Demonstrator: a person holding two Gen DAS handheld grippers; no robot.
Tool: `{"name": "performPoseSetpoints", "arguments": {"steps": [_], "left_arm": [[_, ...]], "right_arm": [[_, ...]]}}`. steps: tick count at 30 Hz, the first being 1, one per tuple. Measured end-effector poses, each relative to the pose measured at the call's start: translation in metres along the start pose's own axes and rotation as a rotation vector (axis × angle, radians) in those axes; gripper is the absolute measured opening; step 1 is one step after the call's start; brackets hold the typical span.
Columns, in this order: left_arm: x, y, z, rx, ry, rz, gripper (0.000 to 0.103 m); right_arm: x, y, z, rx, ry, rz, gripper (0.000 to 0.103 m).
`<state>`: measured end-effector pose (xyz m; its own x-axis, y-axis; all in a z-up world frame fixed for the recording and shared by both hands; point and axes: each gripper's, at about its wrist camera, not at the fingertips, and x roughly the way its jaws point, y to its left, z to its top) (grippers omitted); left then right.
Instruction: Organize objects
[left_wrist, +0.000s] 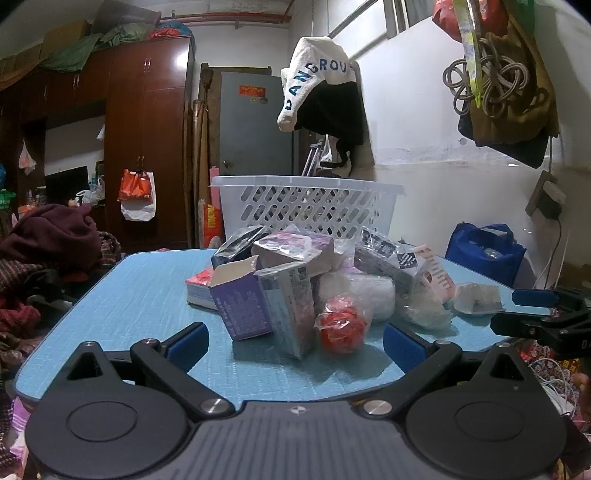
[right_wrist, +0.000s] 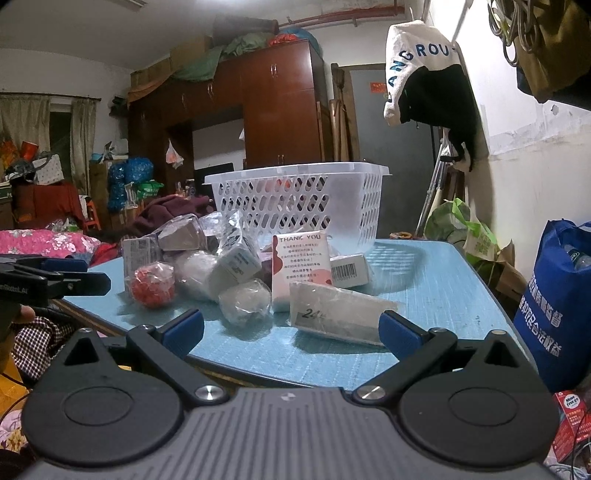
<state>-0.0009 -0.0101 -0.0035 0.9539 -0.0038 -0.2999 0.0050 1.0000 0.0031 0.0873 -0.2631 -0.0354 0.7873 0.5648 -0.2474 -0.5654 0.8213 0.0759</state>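
A heap of small packages lies on the blue table (left_wrist: 140, 295), in front of a white slotted basket (left_wrist: 306, 206). In the left wrist view the heap holds a purple box (left_wrist: 243, 306), a grey carton (left_wrist: 291, 306) and a red ball in clear wrap (left_wrist: 341, 326). My left gripper (left_wrist: 295, 341) is open and empty, just short of the carton and ball. In the right wrist view my right gripper (right_wrist: 291, 332) is open and empty, near a flat wrapped packet marked 24 (right_wrist: 336, 314), a "THANK YOU" card (right_wrist: 299, 269) and a wrapped white ball (right_wrist: 245, 301). The basket (right_wrist: 295, 203) stands behind.
A blue tote bag (right_wrist: 554, 306) stands right of the table. Clothes are piled at the left (left_wrist: 48, 258). A wardrobe (left_wrist: 147, 129) and a grey door (left_wrist: 251, 122) are behind. Bags and cords hang on the right wall (left_wrist: 506, 85). The right gripper shows at the left view's edge (left_wrist: 546, 314).
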Motion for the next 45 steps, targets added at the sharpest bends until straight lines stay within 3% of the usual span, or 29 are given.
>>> {"name": "performPoseSetpoints", "arguments": {"steps": [45], "left_arm": [[0.0032, -0.0002, -0.0033, 0.009, 0.018, 0.014, 0.102]], "right_arm": [[0.0031, -0.0006, -0.0021, 0.001, 0.012, -0.008, 0.103]]}}
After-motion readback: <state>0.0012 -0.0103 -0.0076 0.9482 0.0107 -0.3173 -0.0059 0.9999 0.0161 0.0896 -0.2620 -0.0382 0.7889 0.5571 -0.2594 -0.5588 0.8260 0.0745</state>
